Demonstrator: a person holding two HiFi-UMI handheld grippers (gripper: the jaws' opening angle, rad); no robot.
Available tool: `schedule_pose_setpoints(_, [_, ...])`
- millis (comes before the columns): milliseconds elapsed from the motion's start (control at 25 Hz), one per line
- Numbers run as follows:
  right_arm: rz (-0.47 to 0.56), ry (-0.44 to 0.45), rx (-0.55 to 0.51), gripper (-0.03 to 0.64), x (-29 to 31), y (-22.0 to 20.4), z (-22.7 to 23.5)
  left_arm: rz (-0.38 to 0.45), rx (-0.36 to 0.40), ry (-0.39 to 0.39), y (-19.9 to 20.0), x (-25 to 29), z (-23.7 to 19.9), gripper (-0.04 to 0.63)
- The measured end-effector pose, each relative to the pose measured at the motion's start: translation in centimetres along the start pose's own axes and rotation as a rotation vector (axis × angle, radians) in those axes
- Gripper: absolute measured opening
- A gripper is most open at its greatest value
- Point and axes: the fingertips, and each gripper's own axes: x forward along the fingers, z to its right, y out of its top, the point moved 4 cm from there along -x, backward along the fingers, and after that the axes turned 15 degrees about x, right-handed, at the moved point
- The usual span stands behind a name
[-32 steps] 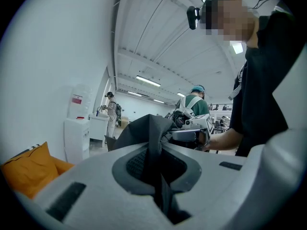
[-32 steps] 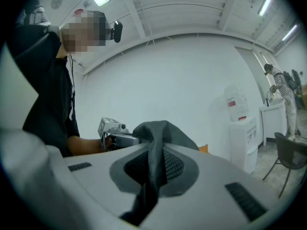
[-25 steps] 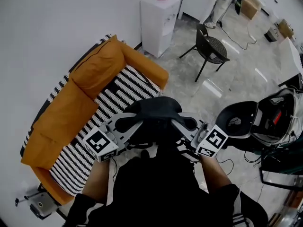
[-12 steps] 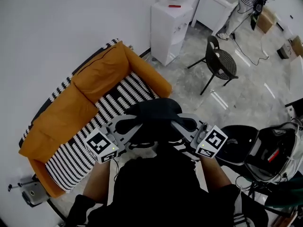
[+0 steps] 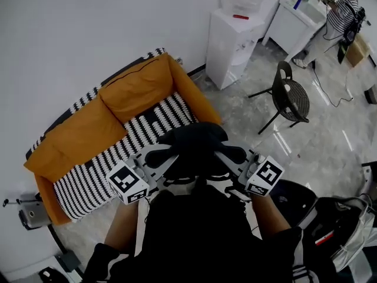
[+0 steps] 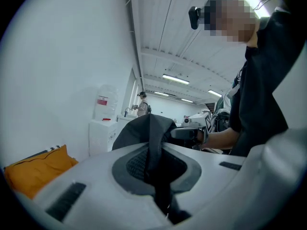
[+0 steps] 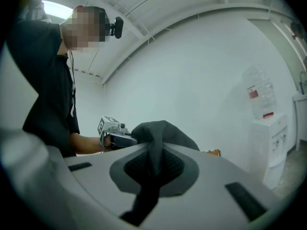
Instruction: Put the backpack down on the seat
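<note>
My left gripper [image 5: 158,156] and right gripper [image 5: 231,155] clench the backpack [image 5: 191,141] from both sides so I can lower it onto the sofa [image 5: 97,173].

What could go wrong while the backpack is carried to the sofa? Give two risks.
1. The left gripper and right gripper each pinch only a thin fold of the backpack. The fabric may slip out, and the bag would drop to the floor.
2. The backpack seems to hang by the near corner of the sofa, not over the middle of the seat. If let go here, it might slide off the edge.
</note>
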Motion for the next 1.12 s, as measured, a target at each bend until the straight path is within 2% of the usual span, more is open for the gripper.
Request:
schedule_pose_setpoints(600, [-0.085, 0.143, 0.028, 0.029, 6.6, 0.3, 5.4, -0.028, -0.110, 0.203, -3.1, -0.7, -4.5, 0.031])
schedule_pose_setpoints(960, [-0.134, 0.164, 0.113, 0.029, 13.7, -1.1, 8.5, -0.055, -0.179, 0.251, -7.4, -2.3, -10.3, 0.031])
schedule_pose_setpoints(1120, [-0.149, 0.133, 0.158, 0.029, 16.6, -1.5, 10.9, -0.080, -0.201, 0.249, -9.2, -2.3, -13.6, 0.032])
